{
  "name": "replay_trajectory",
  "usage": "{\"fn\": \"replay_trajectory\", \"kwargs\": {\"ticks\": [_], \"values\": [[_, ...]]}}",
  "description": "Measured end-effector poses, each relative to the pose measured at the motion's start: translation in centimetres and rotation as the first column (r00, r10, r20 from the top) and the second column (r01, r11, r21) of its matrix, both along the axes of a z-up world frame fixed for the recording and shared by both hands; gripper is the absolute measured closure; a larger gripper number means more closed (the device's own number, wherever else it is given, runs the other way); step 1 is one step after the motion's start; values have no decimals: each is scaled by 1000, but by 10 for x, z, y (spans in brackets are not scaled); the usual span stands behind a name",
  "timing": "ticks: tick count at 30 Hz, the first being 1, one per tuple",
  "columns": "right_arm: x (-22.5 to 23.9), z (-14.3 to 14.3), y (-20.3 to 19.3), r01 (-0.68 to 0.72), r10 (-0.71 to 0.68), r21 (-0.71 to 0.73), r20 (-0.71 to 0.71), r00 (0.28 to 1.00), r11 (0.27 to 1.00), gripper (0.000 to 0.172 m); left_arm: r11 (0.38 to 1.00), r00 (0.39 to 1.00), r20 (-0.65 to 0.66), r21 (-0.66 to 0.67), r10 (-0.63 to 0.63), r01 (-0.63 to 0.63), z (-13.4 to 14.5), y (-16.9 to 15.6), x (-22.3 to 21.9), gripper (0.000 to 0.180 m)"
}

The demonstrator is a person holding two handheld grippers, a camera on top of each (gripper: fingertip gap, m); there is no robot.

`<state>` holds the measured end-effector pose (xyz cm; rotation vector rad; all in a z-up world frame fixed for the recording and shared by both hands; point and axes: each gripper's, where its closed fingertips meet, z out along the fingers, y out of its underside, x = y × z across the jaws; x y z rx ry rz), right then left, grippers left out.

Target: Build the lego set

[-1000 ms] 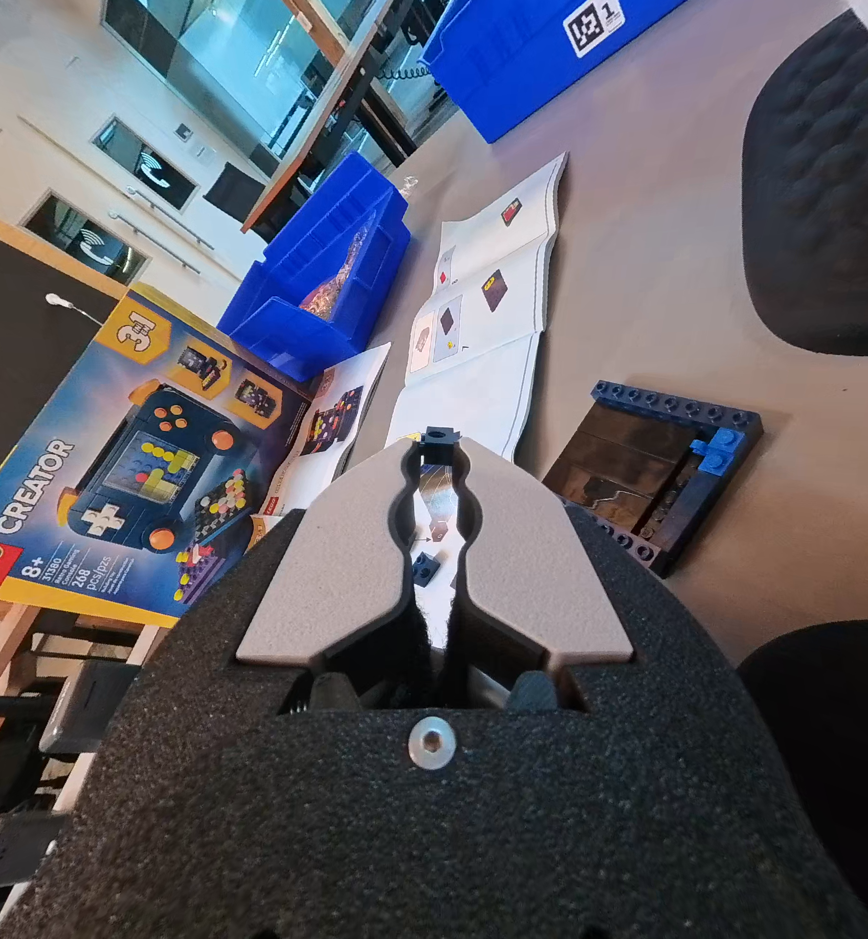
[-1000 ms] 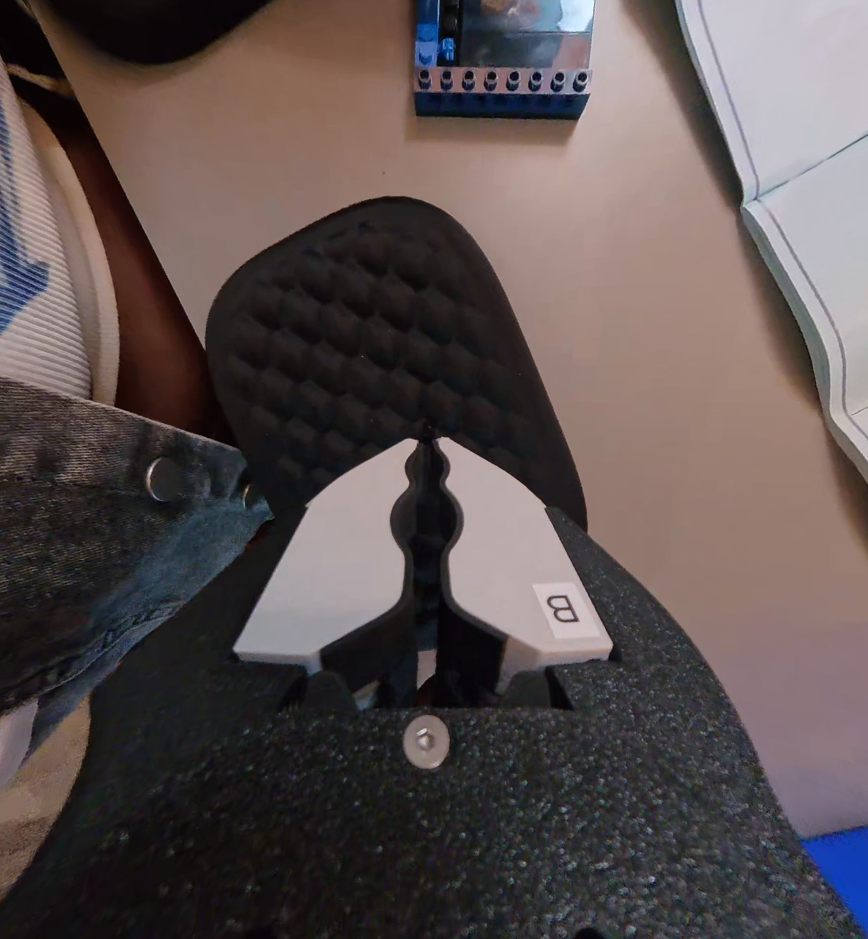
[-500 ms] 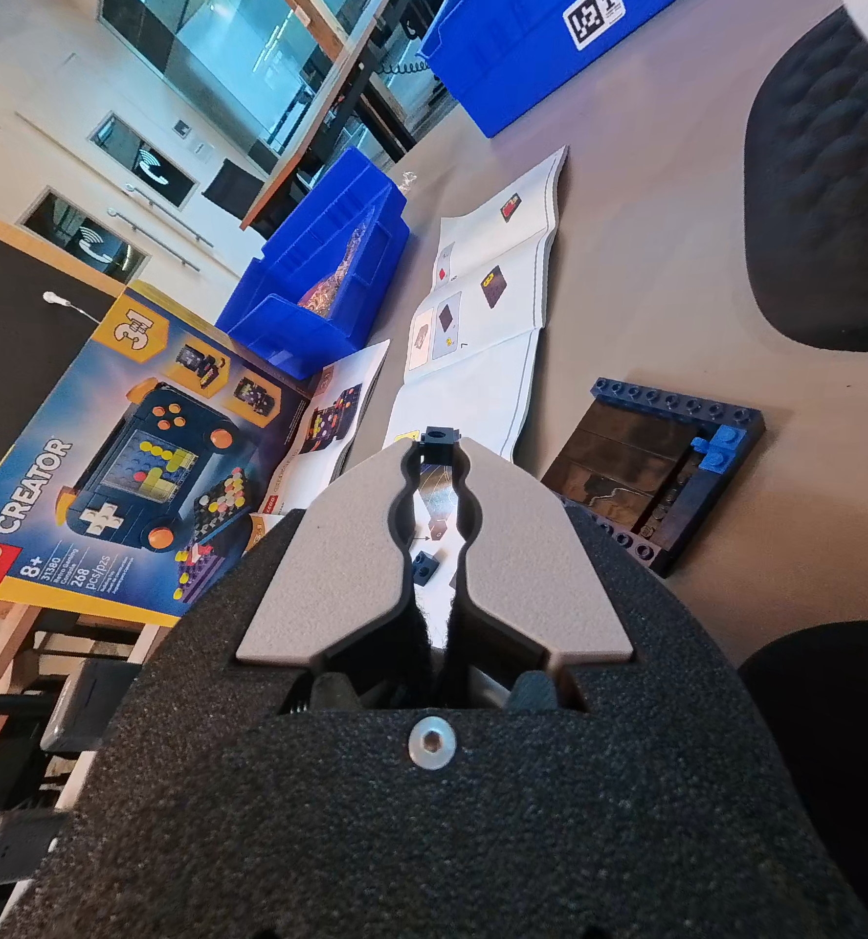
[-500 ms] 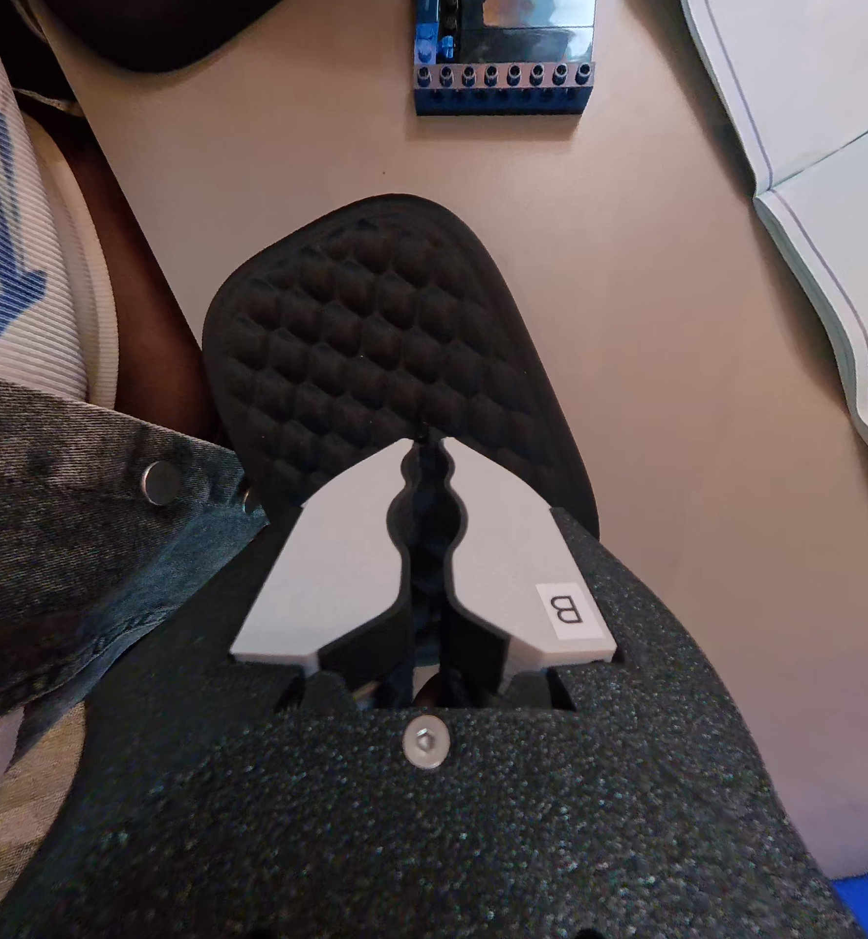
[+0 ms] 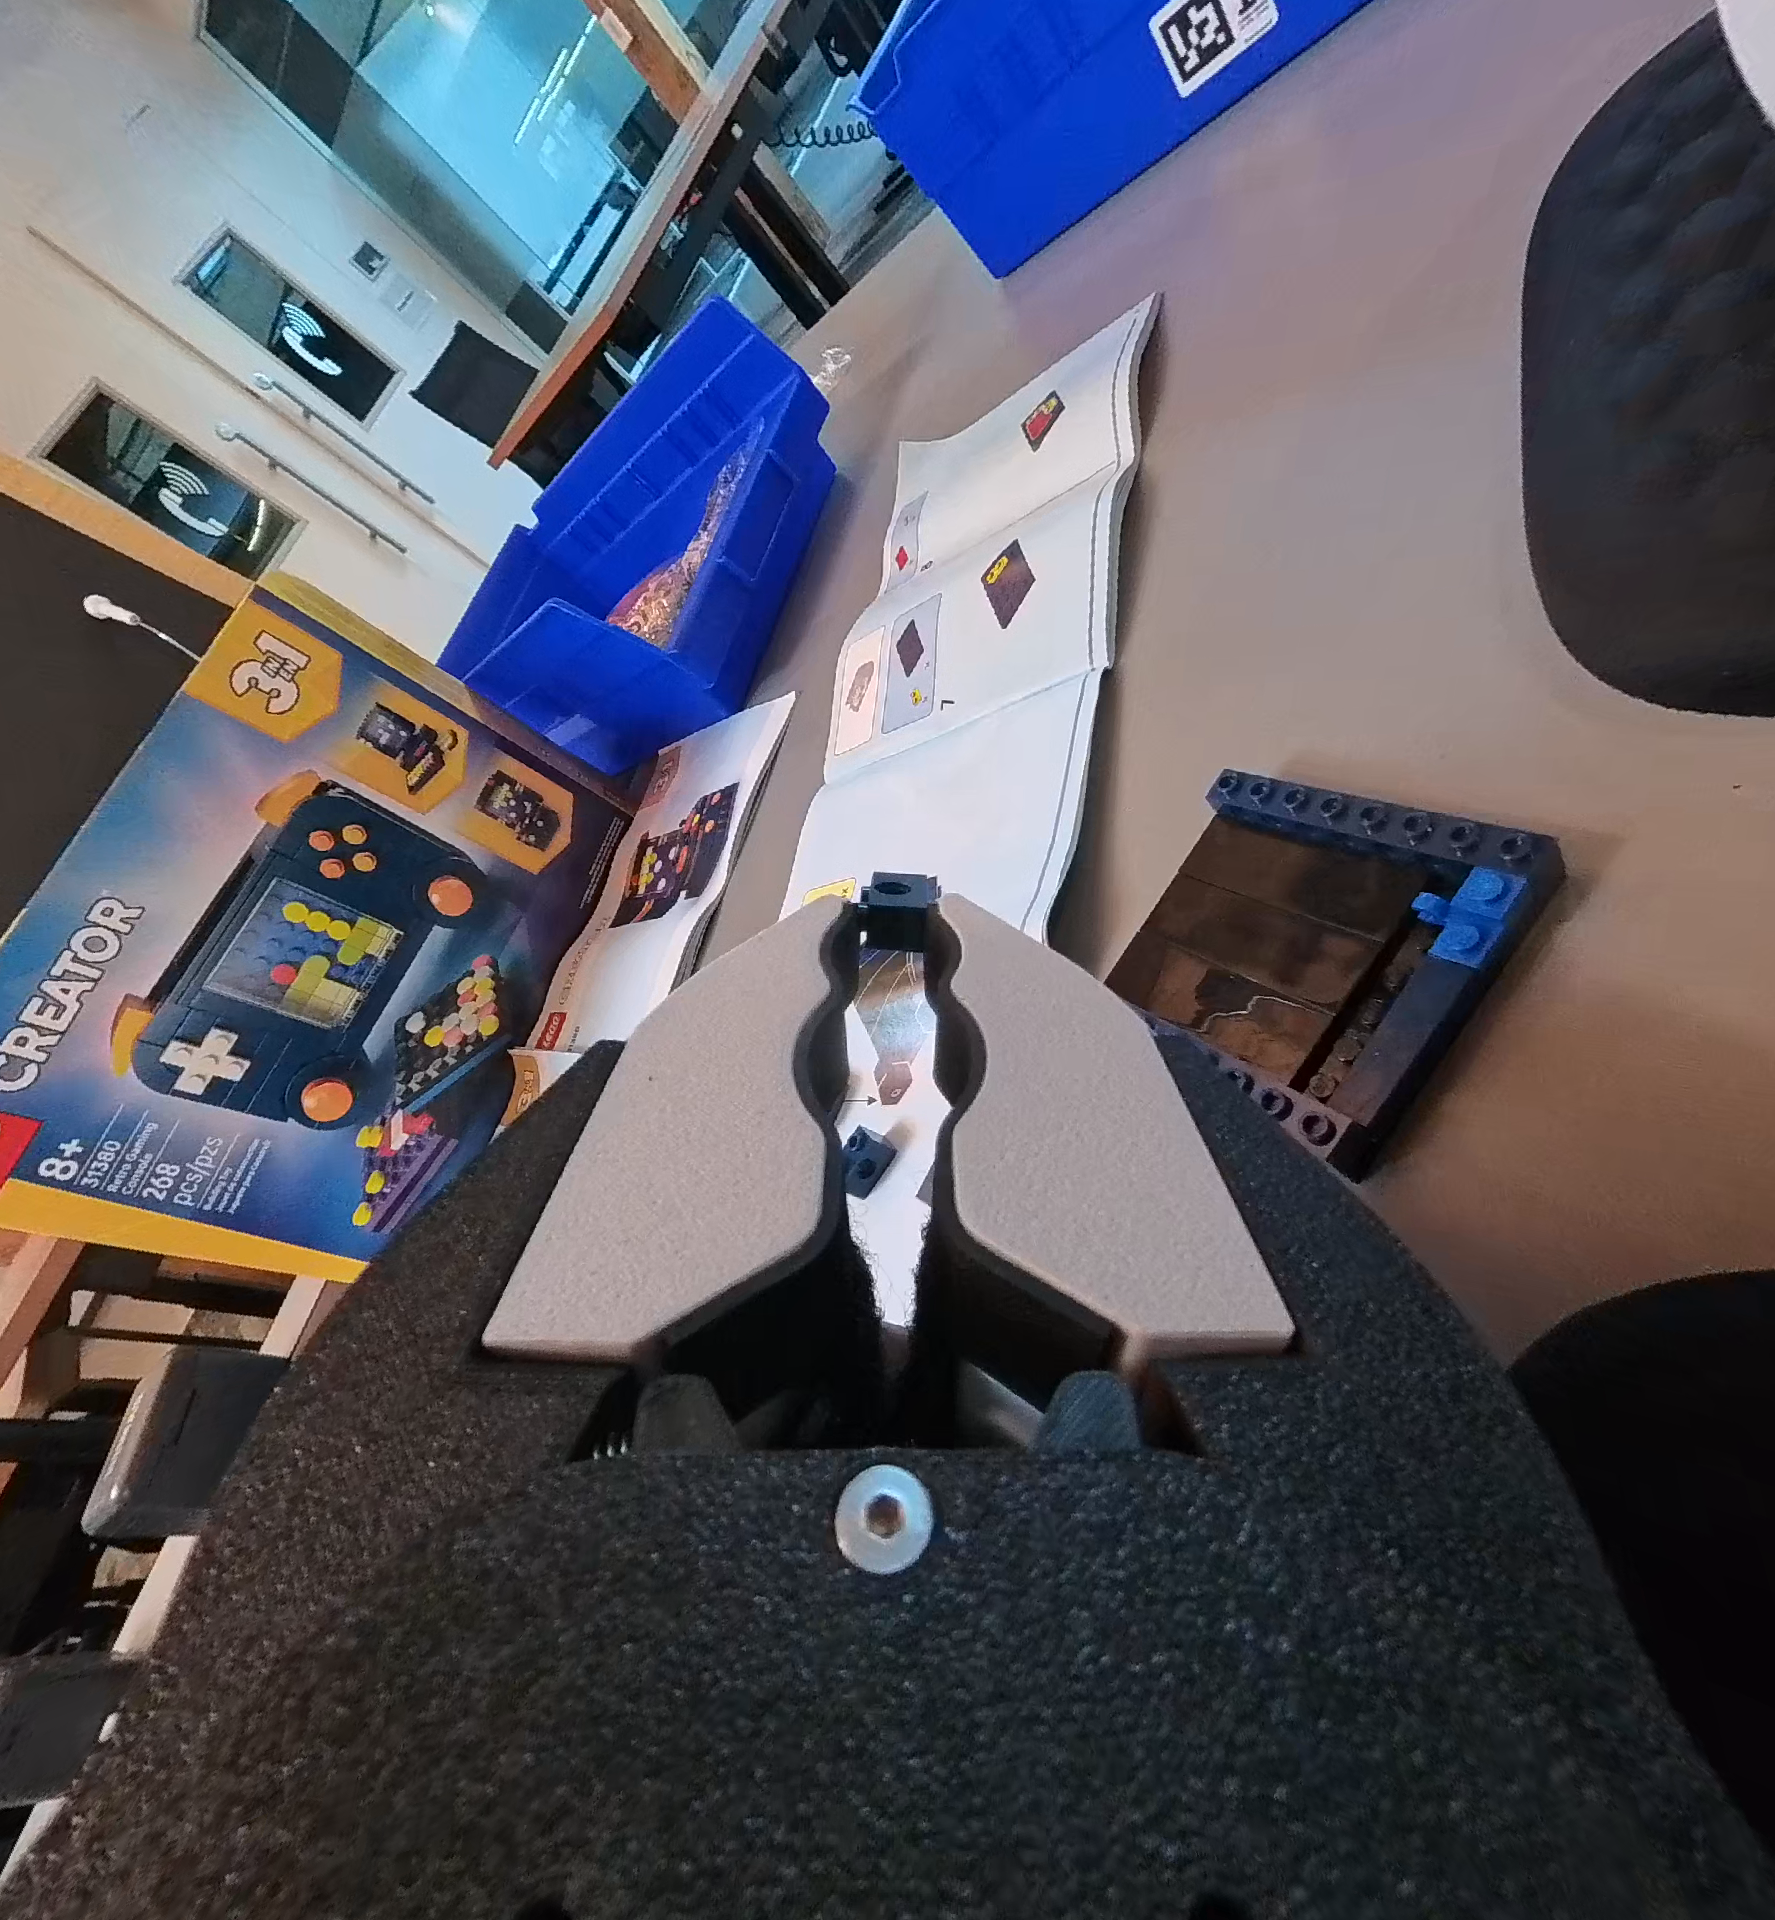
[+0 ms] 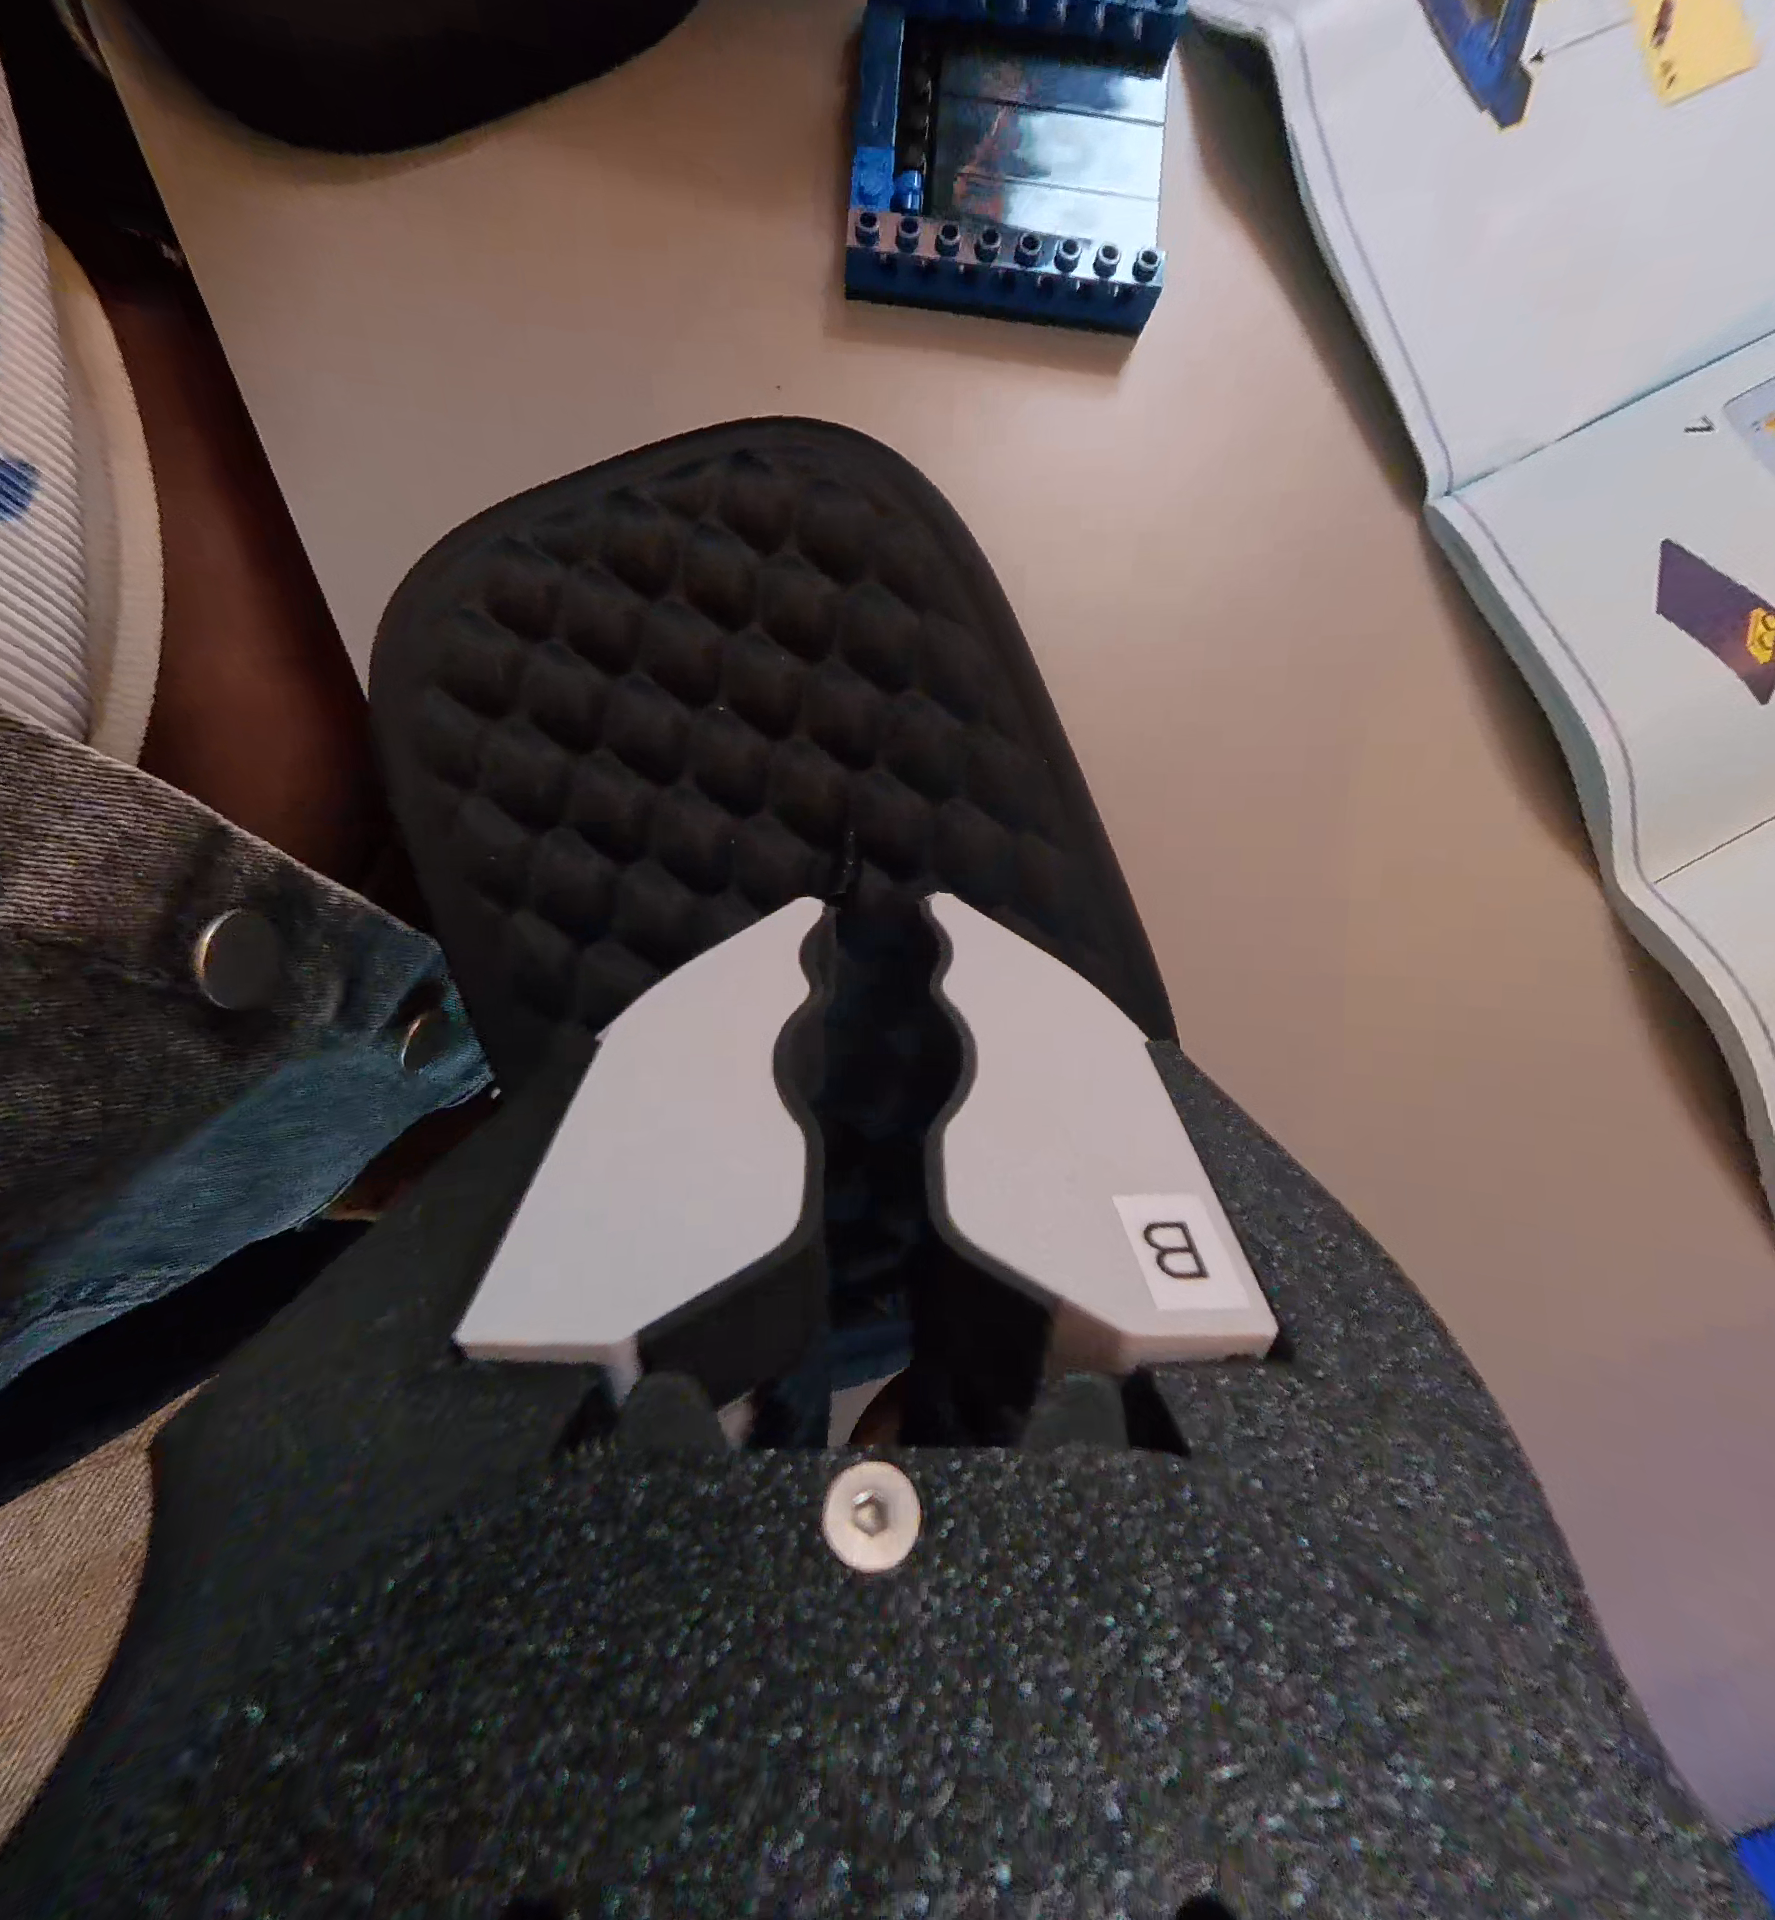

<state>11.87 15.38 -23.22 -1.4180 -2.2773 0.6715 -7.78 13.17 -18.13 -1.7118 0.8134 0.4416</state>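
Left wrist view: the left gripper (image 5: 899, 914) is clamped on a small black brick (image 5: 899, 902) at its fingertips, with the dark-blue brick frame (image 5: 1382, 966) on the table at three o'clock. The right gripper (image 6: 883, 904) hangs with fingertips slightly apart and bare over a black dimpled pad (image 6: 717, 707); the frame (image 6: 1008, 177) lies at twelve o'clock.

Bright, even indoor light; soft shadows, wide-angle edge distortion.

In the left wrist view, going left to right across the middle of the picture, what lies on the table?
Toy set box → small blue bin → open instruction booklet → dark blue brick frame → black quilted pad.
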Motion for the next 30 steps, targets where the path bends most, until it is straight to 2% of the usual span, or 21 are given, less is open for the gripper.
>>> {"fn": "replay_trajectory", "kwargs": {"ticks": [5,9,12,20,26,30], "values": [[-1,1,1,-21,23,31,-73,997,999,155,1000,1000,-3,-2,0,0,0,-1,0,169],[-3,0,2,-46,50,35,-108,993,998,145,1000,1000,-3,-3,1,-1,0,-2,0,169],[-5,-1,4,-77,85,68,-133,987,995,144,1000,1000,-4,-2,2,-2,1,-3,-1,169],[-7,0,7,-59,42,-76,-201,979,995,139,1000,1000,8,-3,-1,1,2,-6,-2,169],[-5,6,4,-109,63,-141,-302,951,984,138,1000,1000,11,-5,-3,3,2,-8,-2,169],[-5,13,-1,-172,103,-162,-367,924,972,144,1000,1000,11,-7,-6,6,2,-9,-2,169]]}}
